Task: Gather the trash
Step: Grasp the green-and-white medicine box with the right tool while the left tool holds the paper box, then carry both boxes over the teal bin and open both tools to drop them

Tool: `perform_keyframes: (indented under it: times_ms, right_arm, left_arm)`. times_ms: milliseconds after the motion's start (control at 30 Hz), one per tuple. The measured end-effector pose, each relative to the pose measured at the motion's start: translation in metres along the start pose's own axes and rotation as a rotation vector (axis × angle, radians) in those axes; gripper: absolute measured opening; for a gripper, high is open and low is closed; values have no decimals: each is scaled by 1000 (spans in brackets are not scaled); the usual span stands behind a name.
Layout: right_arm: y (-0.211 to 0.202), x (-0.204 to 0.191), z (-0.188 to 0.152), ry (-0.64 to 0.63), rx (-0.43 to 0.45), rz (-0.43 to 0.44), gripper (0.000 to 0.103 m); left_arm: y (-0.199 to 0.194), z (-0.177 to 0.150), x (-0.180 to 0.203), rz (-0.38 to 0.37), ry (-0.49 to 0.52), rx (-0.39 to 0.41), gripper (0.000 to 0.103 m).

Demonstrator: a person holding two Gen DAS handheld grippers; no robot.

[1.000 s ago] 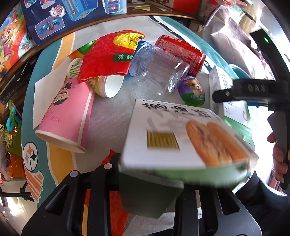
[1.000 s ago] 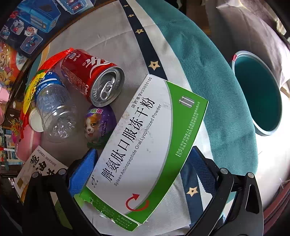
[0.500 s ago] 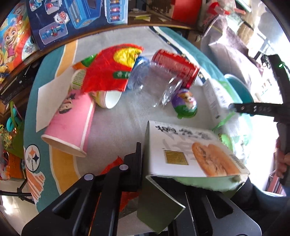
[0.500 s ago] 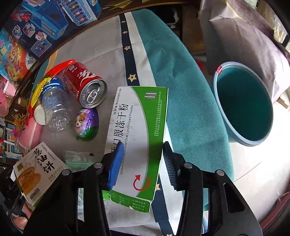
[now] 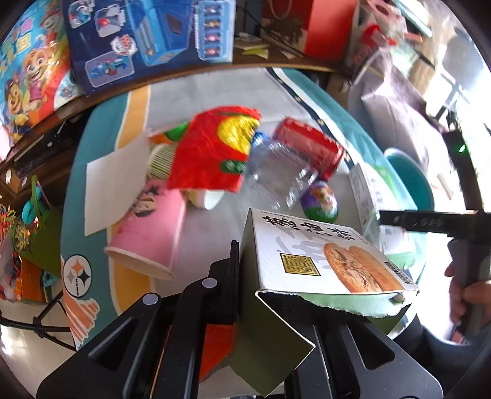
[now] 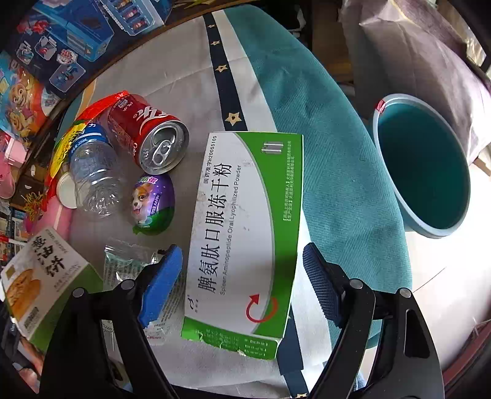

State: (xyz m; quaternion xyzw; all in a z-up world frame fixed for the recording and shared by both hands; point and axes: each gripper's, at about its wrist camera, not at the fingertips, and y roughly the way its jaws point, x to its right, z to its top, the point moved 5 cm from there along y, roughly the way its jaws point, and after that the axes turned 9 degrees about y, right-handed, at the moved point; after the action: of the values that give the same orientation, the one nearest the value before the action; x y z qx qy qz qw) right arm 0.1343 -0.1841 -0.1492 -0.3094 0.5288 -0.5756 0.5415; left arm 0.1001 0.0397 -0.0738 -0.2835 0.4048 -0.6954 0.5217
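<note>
On the desk: green medicine box (image 6: 242, 233) lies flat between the right tongs (image 6: 242, 282).
Right tongs: spread apart, pads clear of the box; wider than half a second ago.
Left tongs (image 5: 276, 276): clamped on the biscuit box (image 5: 322, 254), held above the desk.
Bin (image 6: 423, 172): beside the desk, right.

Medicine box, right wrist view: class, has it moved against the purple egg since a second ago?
Yes. The medicine box has swung right, clear of the purple egg whose edge it covered before.

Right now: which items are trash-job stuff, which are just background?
Job: biscuit box in left gripper, medicine box, cola can, plastic bottle, pink cup, teal bin.
Background: blue toy box, red carton.
</note>
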Motion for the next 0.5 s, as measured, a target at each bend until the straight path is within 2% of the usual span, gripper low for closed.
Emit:
perform_keyframes:
  times_ms: [133,167,367,500]
  right_arm:
    - [12,-9,5,-47,4,-41,77]
    - [14,-10,5,-60,11,-44,73]
    - [-7,11,13,24,42,79,70]
    - [-32,32,21,87,73,141,70]
  left_arm:
    - [-6,1,-11,1,-39,10,4]
    - [-10,2,-14,-1,-51,20,4]
    - [-35,16,-17,-7,-67,90,4]
    - [-40,34,3,-37,-30,119,5]
